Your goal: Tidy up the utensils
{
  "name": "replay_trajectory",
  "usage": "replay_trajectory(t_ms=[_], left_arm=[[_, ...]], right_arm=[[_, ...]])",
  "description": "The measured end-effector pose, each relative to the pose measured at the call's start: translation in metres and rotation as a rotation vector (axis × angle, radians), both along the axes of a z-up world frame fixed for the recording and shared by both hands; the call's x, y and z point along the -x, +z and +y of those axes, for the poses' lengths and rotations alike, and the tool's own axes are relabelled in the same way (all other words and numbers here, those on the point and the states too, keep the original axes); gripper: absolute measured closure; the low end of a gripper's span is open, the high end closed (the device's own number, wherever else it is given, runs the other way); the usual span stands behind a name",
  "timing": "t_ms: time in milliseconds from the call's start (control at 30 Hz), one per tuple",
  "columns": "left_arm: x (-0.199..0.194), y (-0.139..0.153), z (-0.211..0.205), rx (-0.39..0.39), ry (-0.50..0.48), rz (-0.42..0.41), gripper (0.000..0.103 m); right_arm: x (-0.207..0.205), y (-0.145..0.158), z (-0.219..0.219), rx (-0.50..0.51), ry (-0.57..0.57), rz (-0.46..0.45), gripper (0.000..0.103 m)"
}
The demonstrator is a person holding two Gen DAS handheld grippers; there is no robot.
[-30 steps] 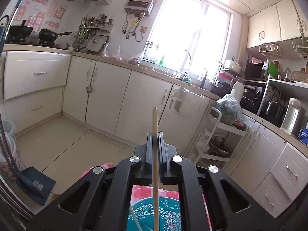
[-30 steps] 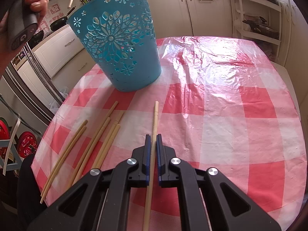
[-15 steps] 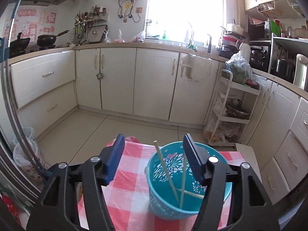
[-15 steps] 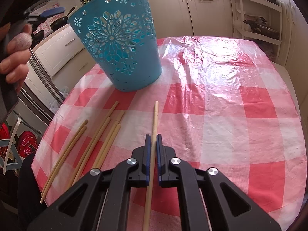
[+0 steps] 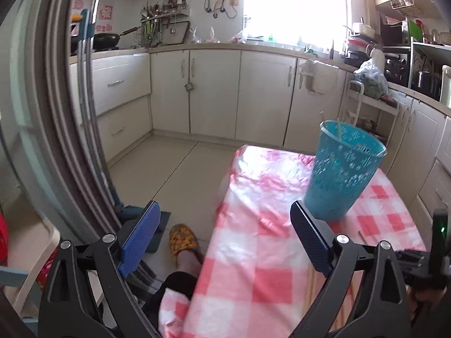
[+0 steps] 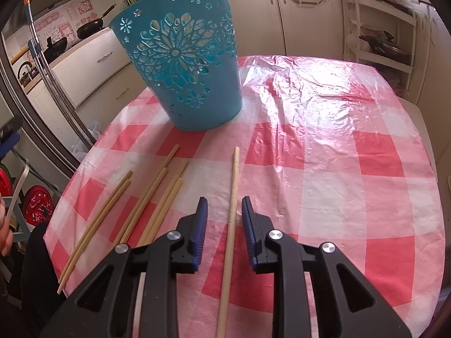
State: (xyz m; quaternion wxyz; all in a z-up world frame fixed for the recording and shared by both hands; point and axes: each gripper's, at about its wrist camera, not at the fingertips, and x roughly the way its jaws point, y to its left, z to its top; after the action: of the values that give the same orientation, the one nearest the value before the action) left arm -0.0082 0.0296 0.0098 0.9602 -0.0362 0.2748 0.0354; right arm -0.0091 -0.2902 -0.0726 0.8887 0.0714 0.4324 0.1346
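A teal cut-out basket [image 6: 183, 64] stands on the pink checked tablecloth [image 6: 324, 169]; it also shows in the left wrist view [image 5: 341, 174] with chopsticks inside. My right gripper [image 6: 224, 211] is open, its jaws either side of a single wooden chopstick [image 6: 231, 211] lying on the cloth. Several more chopsticks [image 6: 146, 208] lie to its left. My left gripper [image 5: 222, 239] is open and empty, held over the table's left edge, well left of the basket.
Cream kitchen cabinets [image 5: 214, 90] run along the far wall. A white trolley rack [image 6: 380, 36] stands beyond the table. A metal pole [image 5: 84, 112] and grey frame rise at the left. A slippered foot [image 5: 183, 239] rests on the floor.
My left gripper let its chopstick go into the basket, opened and drew back left and down. My right gripper opened off the chopstick, which now lies loose between its jaws.
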Motion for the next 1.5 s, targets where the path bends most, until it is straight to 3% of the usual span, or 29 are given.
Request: replay_trajectory(t_ms=[267,567,867,900,967,1033,1300,1500], left_arm=[[0.03,-0.058,0.06,0.086,0.09,0.081,0.013],[0.029,-0.059,0.056,0.1,0.076,0.054,0.013],[0.016,-0.051,0.036,0.075,0.066,0.055,0.013],[0.014,-0.051,0.031,0.075,0.059,0.058,0.013],[0.009,-0.05,0.021,0.071,0.037,0.062,0.013],[0.006,-0.049,0.009,0.05,0.013,0.058,0.013],[-0.007,-0.05,-0.022,-0.001,-0.05,0.073,0.013],[-0.02,-0.058,-0.032,-0.006,-0.054,0.099,0.012]], right_arm=[[-0.002,0.001,0.01,0.071,-0.001,0.012,0.077],[-0.014,0.002,0.03,0.228,0.019,0.02,0.077],[-0.007,0.002,0.024,0.219,-0.026,0.02,0.077],[-0.006,0.003,0.024,0.224,-0.024,0.017,0.078],[-0.004,0.003,0.026,0.229,-0.018,0.011,0.093],[-0.002,0.003,0.027,0.228,-0.021,0.004,0.098],[0.017,0.011,0.006,-0.009,-0.041,-0.011,0.098],[0.029,0.057,-0.007,-0.194,-0.039,-0.103,0.098]])
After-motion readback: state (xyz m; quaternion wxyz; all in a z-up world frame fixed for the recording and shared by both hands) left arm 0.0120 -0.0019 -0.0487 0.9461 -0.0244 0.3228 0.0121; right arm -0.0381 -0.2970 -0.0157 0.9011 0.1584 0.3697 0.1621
